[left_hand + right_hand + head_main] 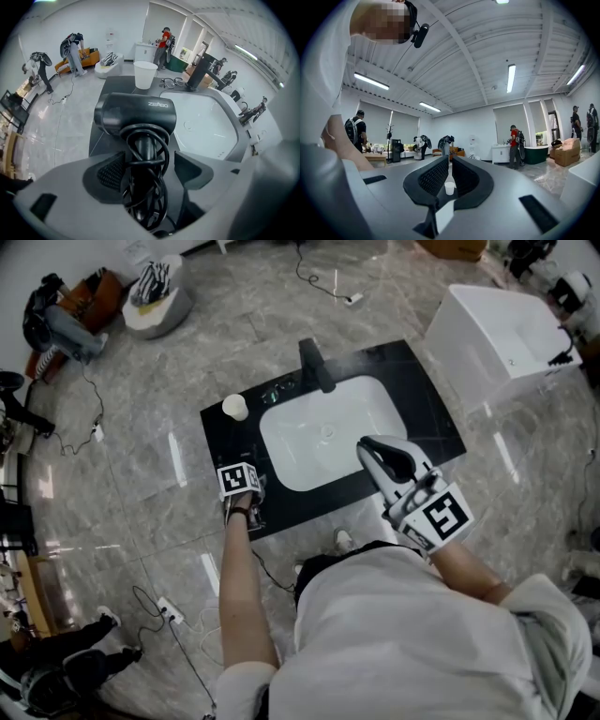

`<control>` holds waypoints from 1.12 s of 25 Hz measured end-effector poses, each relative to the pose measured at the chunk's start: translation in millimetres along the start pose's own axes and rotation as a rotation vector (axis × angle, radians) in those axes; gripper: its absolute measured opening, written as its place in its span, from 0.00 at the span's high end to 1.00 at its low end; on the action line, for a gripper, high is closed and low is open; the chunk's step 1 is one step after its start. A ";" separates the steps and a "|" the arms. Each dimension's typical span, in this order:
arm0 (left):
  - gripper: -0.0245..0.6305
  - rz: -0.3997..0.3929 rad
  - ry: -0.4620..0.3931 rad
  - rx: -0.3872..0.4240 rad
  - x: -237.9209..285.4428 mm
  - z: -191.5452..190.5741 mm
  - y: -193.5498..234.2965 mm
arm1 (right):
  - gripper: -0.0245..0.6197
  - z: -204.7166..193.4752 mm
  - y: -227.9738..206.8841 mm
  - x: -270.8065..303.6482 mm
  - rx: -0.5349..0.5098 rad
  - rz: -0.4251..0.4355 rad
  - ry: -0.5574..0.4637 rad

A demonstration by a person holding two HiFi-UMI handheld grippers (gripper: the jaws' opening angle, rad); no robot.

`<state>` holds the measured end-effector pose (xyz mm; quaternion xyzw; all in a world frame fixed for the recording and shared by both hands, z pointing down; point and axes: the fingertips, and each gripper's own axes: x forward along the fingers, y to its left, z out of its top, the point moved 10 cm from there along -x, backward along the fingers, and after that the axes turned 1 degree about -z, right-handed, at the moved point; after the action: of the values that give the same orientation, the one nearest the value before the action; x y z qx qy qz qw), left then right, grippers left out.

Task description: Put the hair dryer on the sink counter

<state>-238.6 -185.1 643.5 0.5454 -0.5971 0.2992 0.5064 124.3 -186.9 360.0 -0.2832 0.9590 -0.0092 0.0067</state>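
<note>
The black hair dryer (136,115), its cord wound round the handle, lies on the black sink counter (220,442) left of the white basin (328,432). My left gripper (150,161) points steeply down over it and stands open; the handle is between the jaws, with a gap showing at the right pad (192,166). In the head view the left gripper (242,486) covers the dryer at the counter's front left. My right gripper (372,450) is held level above the basin's front right, shut with nothing in it; through its slit (450,164) a white cup (449,188) shows.
A white paper cup (234,407) stands at the counter's back left, the black faucet (316,365) behind the basin. A white tub (502,338) sits on the floor to the right. Cables and a power strip (169,610) lie on the floor at left. Several people stand around the room.
</note>
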 end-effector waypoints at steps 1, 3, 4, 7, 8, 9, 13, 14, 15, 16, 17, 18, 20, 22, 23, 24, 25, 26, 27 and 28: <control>0.46 -0.005 -0.007 -0.005 -1.2 -0.3 0.1 | 0.89 -0.1 0.9 -0.6 0.000 0.002 -0.004; 0.46 -0.010 -0.020 -0.004 -3.8 0.3 0.5 | 0.89 0.1 2.8 -0.7 0.001 0.007 -0.007; 0.47 -0.011 -0.024 -0.002 -5.5 0.5 0.5 | 0.89 0.4 4.0 -0.6 0.003 0.010 -0.008; 0.48 -0.018 -0.039 -0.001 -12.3 -0.8 -1.8 | 0.89 0.6 8.8 -1.9 0.003 0.016 -0.009; 0.48 -0.023 -0.049 -0.007 -15.0 -1.5 -2.3 | 0.89 0.7 10.8 -2.2 0.003 0.018 -0.010; 0.48 -0.026 -0.063 -0.013 -18.3 -1.9 -2.3 | 0.89 0.9 12.9 -2.1 0.003 0.022 -0.012; 0.51 -0.038 -0.121 -0.031 -33.6 -4.1 -2.8 | 0.89 0.5 19.5 -0.8 0.010 0.037 -0.016; 0.53 -0.035 -0.138 -0.028 -38.2 -5.0 -3.1 | 0.89 0.1 21.3 -0.5 0.012 0.041 -0.017; 0.54 -0.031 -0.156 -0.024 -43.3 -5.7 -3.5 | 0.89 0.2 23.5 -0.1 0.014 0.045 -0.019; 0.56 -0.027 -0.173 -0.018 -48.5 -5.9 -4.0 | 0.89 0.5 25.6 0.7 0.015 0.048 -0.022; 0.57 -0.023 -0.187 -0.013 -53.2 -5.7 -4.6 | 0.89 1.0 27.6 1.8 0.017 0.052 -0.025; 0.58 -0.021 -0.200 -0.007 -57.4 -5.4 -5.3 | 0.89 1.3 29.3 3.2 0.018 0.057 -0.029; 0.59 -0.021 -0.223 0.000 -64.8 -5.6 -6.3 | 0.89 1.6 33.2 6.1 0.021 0.066 -0.036; 0.60 -0.027 -0.241 0.000 -71.6 -8.5 -5.9 | 0.89 1.4 38.4 8.4 0.026 0.077 -0.042; 0.61 -0.032 -0.248 -0.003 -74.7 -10.6 -5.0 | 0.89 1.2 41.4 9.5 0.028 0.082 -0.044; 0.61 -0.037 -0.255 -0.010 -78.0 -12.7 -3.9 | 0.89 1.0 44.3 10.4 0.030 0.088 -0.045; 0.62 -0.041 -0.265 -0.019 -81.4 -14.6 -2.7 | 0.89 1.0 47.1 11.1 0.032 0.093 -0.045; 0.64 -0.043 -0.275 -0.029 -85.0 -16.3 -1.4 | 0.89 1.4 49.8 11.8 0.033 0.098 -0.045; 0.67 -0.043 -0.285 -0.038 -88.5 -18.1 0.0 | 0.89 1.9 52.3 12.4 0.033 0.101 -0.045; 0.69 -0.040 -0.294 -0.045 -92.0 -19.9 1.6 | 0.89 2.6 54.7 13.0 0.034 0.103 -0.045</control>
<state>-244.5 -134.6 564.4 0.5838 -0.6604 0.1925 0.4313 83.7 -148.1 356.1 -0.2334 0.9716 -0.0187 0.0337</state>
